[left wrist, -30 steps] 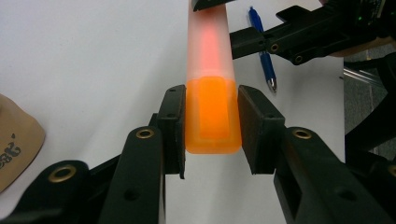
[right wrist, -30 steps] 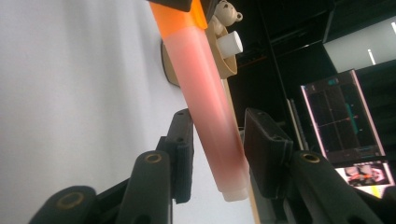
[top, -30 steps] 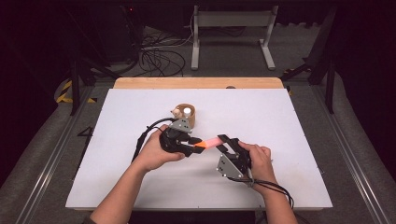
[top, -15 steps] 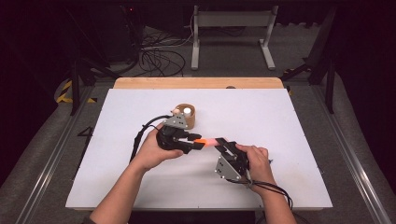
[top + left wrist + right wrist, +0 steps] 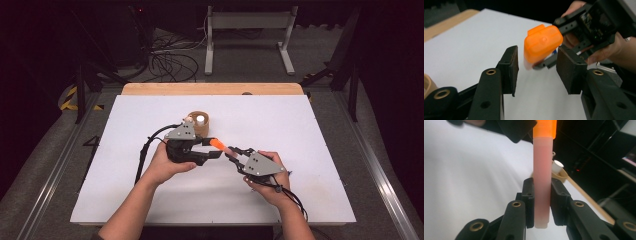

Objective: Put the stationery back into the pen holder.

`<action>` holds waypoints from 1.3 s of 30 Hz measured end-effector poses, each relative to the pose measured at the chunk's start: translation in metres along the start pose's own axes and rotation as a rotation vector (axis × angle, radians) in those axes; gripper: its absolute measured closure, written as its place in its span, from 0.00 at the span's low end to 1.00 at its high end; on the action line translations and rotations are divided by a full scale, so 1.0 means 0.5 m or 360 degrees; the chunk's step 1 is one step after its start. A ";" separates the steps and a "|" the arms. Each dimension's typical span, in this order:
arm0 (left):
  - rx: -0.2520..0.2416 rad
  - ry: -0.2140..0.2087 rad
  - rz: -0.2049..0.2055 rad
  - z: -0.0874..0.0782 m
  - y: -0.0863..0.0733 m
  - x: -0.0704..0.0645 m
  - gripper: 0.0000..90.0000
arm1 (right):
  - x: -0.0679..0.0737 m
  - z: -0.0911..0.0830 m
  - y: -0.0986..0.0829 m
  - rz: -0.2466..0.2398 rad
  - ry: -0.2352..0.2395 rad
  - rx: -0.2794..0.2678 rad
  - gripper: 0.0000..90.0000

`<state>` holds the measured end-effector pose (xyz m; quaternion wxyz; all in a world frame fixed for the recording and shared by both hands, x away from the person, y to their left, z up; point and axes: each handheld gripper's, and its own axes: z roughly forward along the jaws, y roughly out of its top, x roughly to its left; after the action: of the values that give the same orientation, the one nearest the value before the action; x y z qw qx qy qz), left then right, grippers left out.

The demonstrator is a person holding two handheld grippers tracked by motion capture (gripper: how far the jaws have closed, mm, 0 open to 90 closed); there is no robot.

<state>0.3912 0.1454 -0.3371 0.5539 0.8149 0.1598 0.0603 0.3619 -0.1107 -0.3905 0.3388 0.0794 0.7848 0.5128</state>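
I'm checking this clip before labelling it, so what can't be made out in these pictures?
- Marker: its lower end is cut off by the jaws in the right gripper view.
- Orange cap: blurred in the left gripper view, any marking unreadable.
- Wooden holder: too small in the high view to identify the white item inside.

High view: fixed above the person's side, facing forward and down, taking in the whole white table (image 5: 310,130) from afar. Left gripper view: close, low over the table, facing the orange-capped marker (image 5: 543,45) end-on. Right gripper view: very close, along the marker's barrel. All three share the marker and surrounding tabletop.
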 end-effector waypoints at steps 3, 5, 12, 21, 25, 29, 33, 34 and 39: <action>-0.0072 -0.0006 0.0009 -0.002 0.003 -0.001 0.60 | -0.002 0.000 -0.002 0.0128 0.0081 -0.0054 0.85; -0.0102 -0.0009 0.0021 -0.002 0.005 -0.001 0.63 | -0.002 0.002 -0.003 0.0189 0.0136 -0.0087 0.85; -0.0157 -0.0035 -0.0005 -0.001 0.006 -0.001 0.71 | -0.003 0.008 -0.010 0.0346 0.0213 -0.0146 0.85; -0.0127 -0.0016 -0.0012 0.004 0.009 0.000 0.72 | -0.005 0.013 -0.015 0.0454 0.0262 -0.0143 0.84; -0.0112 -0.0007 -0.0017 0.005 0.010 0.003 0.73 | -0.009 0.013 -0.017 0.0496 0.0265 -0.0137 0.79; -0.0115 0.0016 -0.0040 0.002 0.012 0.008 0.73 | -0.014 0.005 -0.016 0.0517 0.0238 -0.0147 0.69; -0.0113 0.0062 -0.0042 -0.002 0.015 0.018 0.73 | -0.022 -0.003 -0.015 0.0545 0.0203 -0.0175 0.60; -0.0110 0.0076 -0.0052 -0.003 0.015 0.020 0.73 | -0.024 -0.005 -0.016 0.0562 0.0197 -0.0182 0.57; -0.0117 0.0131 -0.0055 -0.008 0.018 0.036 0.73 | -0.036 -0.015 -0.020 0.0639 0.0141 -0.0210 0.42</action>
<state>0.4089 0.1519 -0.3289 0.5773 0.7880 0.1941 0.0901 0.3730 -0.1292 -0.3891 0.1994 0.1891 0.7321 0.6233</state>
